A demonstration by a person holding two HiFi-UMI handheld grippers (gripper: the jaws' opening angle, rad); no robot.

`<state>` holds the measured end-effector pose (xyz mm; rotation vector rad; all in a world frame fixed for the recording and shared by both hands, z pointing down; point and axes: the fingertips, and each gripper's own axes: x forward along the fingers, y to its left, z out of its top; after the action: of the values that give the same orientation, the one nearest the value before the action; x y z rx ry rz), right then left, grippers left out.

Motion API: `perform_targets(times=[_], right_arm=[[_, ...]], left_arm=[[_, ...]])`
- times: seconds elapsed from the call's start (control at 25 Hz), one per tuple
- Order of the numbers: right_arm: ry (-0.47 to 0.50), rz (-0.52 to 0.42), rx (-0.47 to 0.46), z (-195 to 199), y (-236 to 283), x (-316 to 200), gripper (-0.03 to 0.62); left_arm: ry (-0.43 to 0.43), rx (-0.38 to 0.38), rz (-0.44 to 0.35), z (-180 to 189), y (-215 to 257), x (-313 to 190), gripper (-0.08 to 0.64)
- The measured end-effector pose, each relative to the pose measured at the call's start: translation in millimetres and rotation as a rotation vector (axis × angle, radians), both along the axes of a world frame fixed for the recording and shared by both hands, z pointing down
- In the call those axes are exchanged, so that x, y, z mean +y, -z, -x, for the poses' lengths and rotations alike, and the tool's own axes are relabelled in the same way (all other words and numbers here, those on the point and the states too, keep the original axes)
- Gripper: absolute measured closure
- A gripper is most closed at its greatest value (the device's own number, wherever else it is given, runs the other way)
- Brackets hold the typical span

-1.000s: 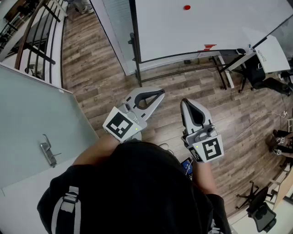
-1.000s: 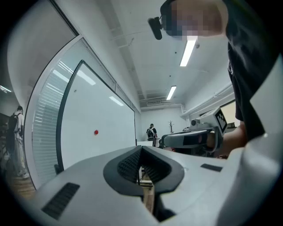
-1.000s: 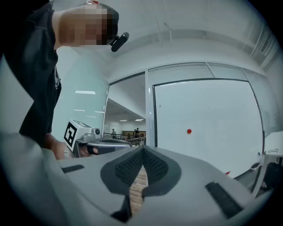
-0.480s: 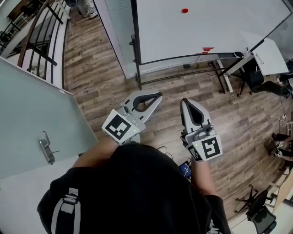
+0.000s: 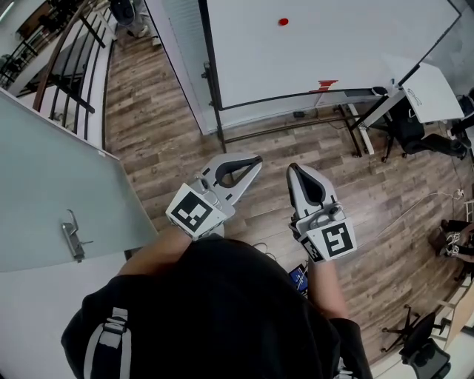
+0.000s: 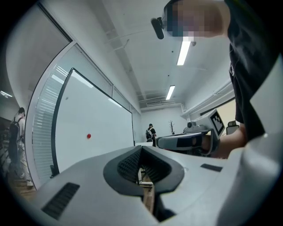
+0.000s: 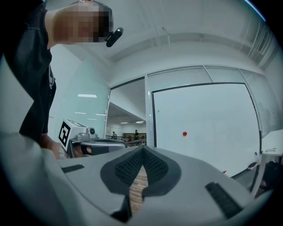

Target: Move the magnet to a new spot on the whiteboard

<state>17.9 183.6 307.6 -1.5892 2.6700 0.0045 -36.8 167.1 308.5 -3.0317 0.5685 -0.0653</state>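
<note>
I hold the left gripper (image 5: 256, 160) and right gripper (image 5: 292, 169) side by side, both pinched shut and empty. The red magnet (image 5: 283, 22) sits on the whiteboard (image 5: 348, 44), well ahead of both tips.

Left gripper (image 5: 250, 160) and right gripper (image 5: 292, 169) held level, side by side, jaws closed, nothing between them.

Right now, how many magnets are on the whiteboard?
1. A single red magnet sits on the whiteboard, left of centre at about mid-height in the right gripper view. That view shows almost the whole board face, and nothing else is stuck to it.
</note>
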Motion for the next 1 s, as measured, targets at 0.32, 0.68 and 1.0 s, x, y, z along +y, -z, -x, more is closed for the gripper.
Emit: perform_targets(times=[0.32, 0.68, 1.0], right_arm=[[0.086, 0.009, -0.042, -28, -3, 33, 0.597], [0.137, 0.022, -0.034, -44, -13, 38, 0.595], [0.120, 0.029, -0.003, -57, -18, 1, 0.595]], left_arm=[[0.042, 0.013, 0.001, -33, 1, 32, 0.555], [0.070, -0.007, 0.009, -55, -8, 37, 0.555], [0.073, -0.001, 0.004, -64, -14, -7, 0.555]])
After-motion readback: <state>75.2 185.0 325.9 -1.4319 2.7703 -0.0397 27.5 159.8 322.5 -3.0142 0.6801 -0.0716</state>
